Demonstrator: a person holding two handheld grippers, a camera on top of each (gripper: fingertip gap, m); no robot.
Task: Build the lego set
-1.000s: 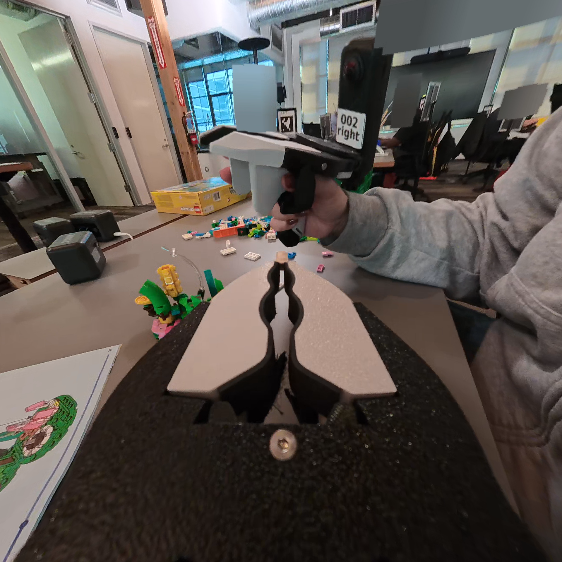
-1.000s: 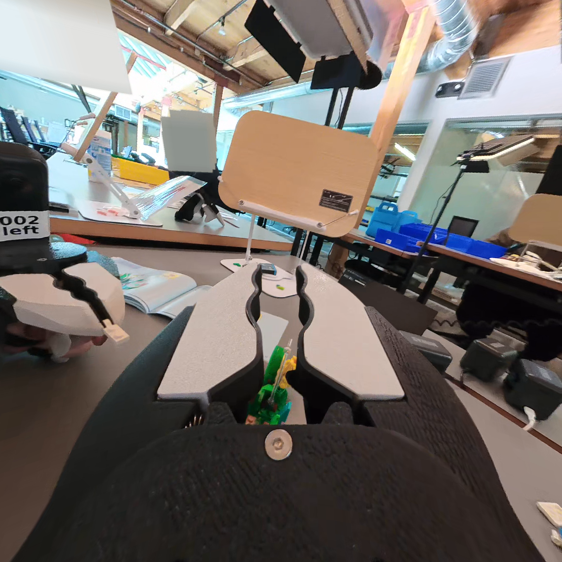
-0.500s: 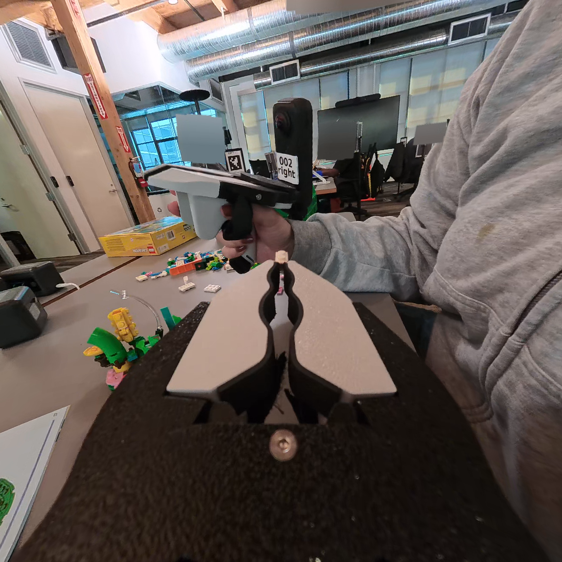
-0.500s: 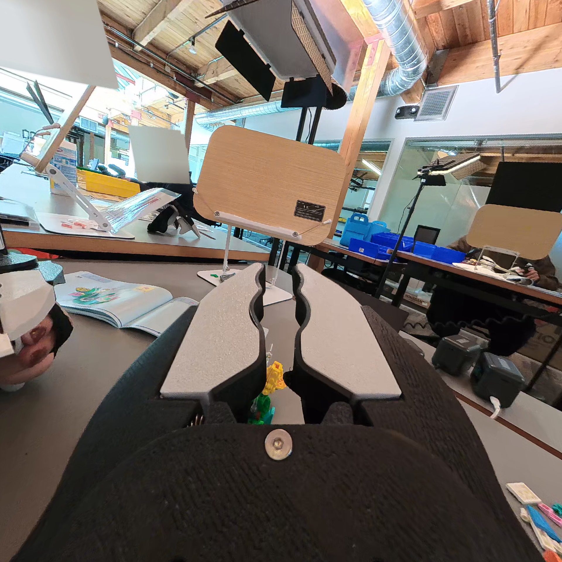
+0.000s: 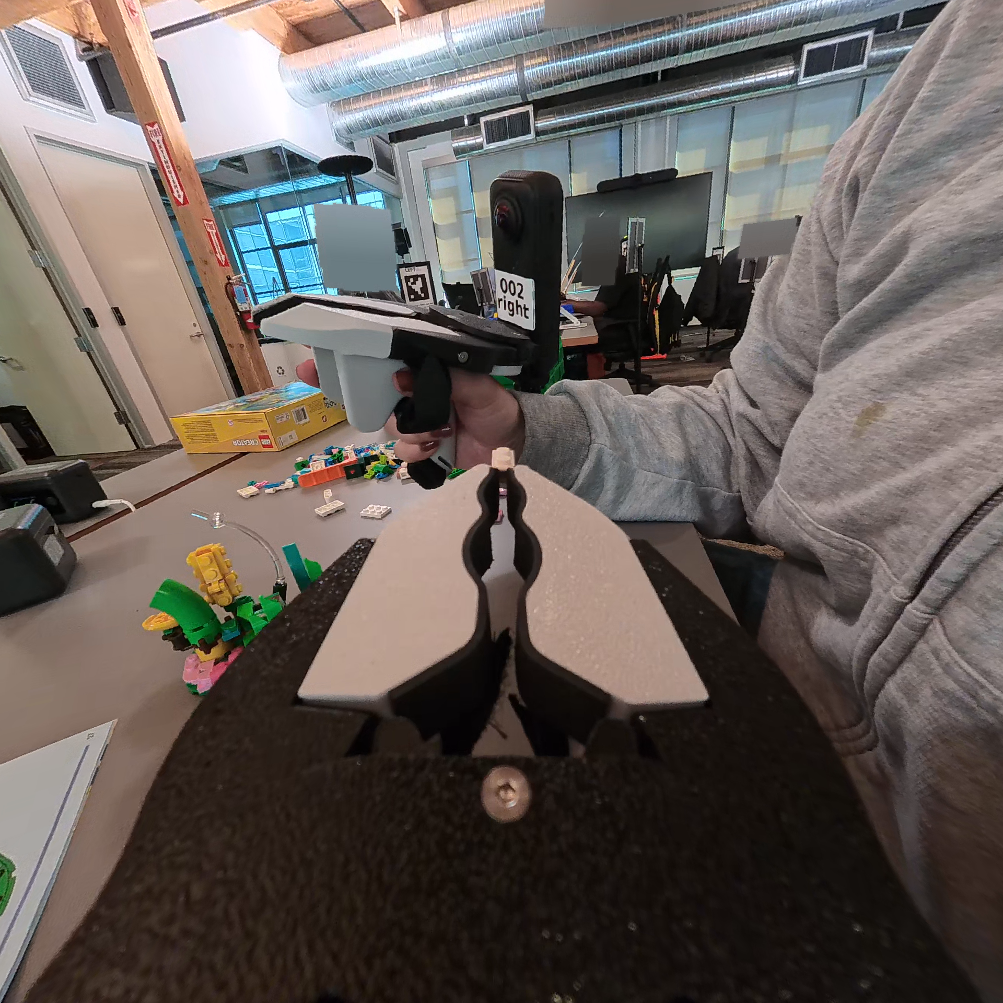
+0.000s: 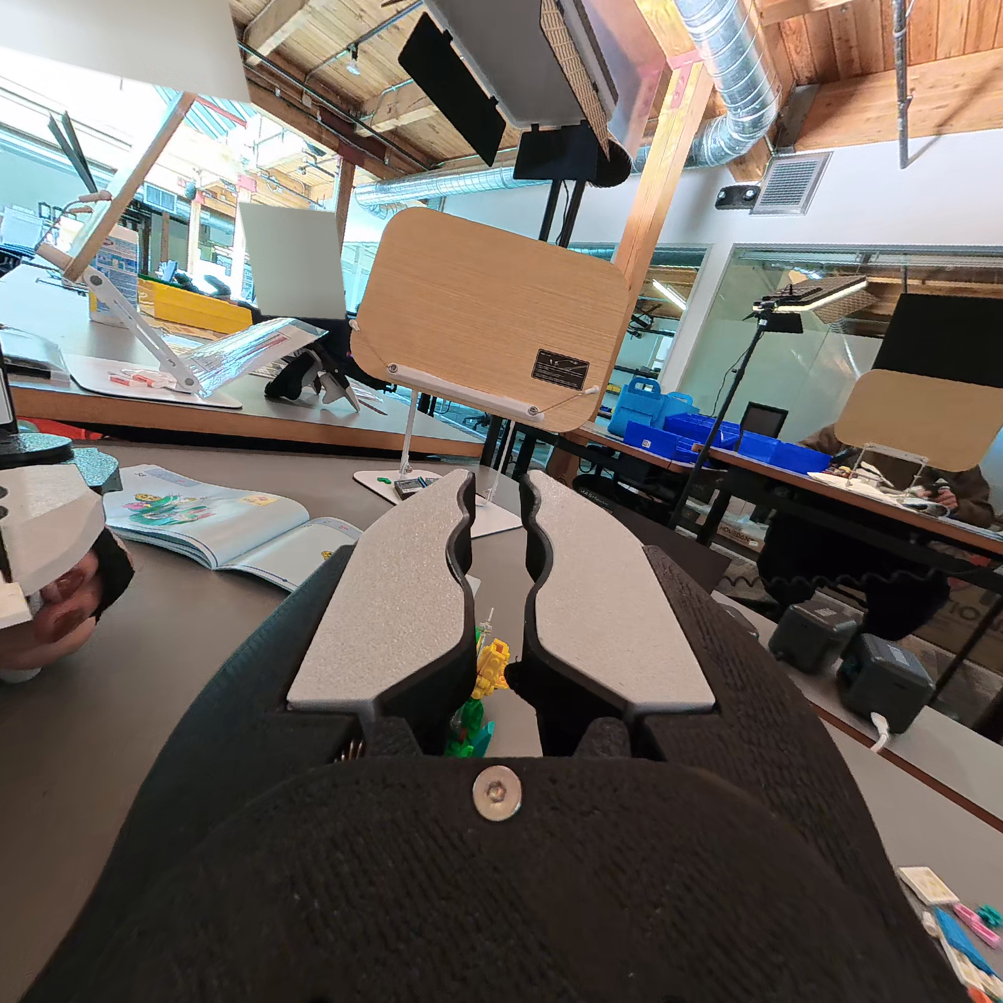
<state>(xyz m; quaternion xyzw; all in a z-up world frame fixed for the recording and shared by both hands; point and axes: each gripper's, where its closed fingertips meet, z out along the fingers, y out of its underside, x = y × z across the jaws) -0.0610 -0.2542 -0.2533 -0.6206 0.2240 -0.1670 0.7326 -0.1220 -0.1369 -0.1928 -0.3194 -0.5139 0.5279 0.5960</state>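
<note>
My left gripper (image 5: 500, 473) is shut on a small cream lego piece (image 5: 502, 458) at its tips and holds it above the table. My right gripper (image 6: 496, 483) is open a little and empty, held level above the table; it also shows in the left wrist view (image 5: 380, 331), in a hand. The part-built lego plant model (image 5: 211, 613), green, yellow and pink with a clear curved stem, stands on the table left of my left gripper. In the right wrist view the model (image 6: 486, 684) shows below, through the gap between the fingers. The left gripper (image 6: 43, 515) shows at that view's left edge.
A pile of loose bricks (image 5: 347, 467) and a yellow box (image 5: 260, 418) lie at the far side. The open instruction booklet (image 6: 217, 521) and a wooden book stand (image 6: 488, 325) stand beyond. Black chargers (image 6: 879, 684) sit near the table's edge. A grey-sleeved arm (image 5: 678, 445) is close on the right. Some 15 centimetres of space lies between my two pairs of fingers.
Both grippers have tilted upward and shifted, so the model sits lower in both views. The left gripper has slid toward the left edge of the right wrist view. The cream piece stays gripped.
</note>
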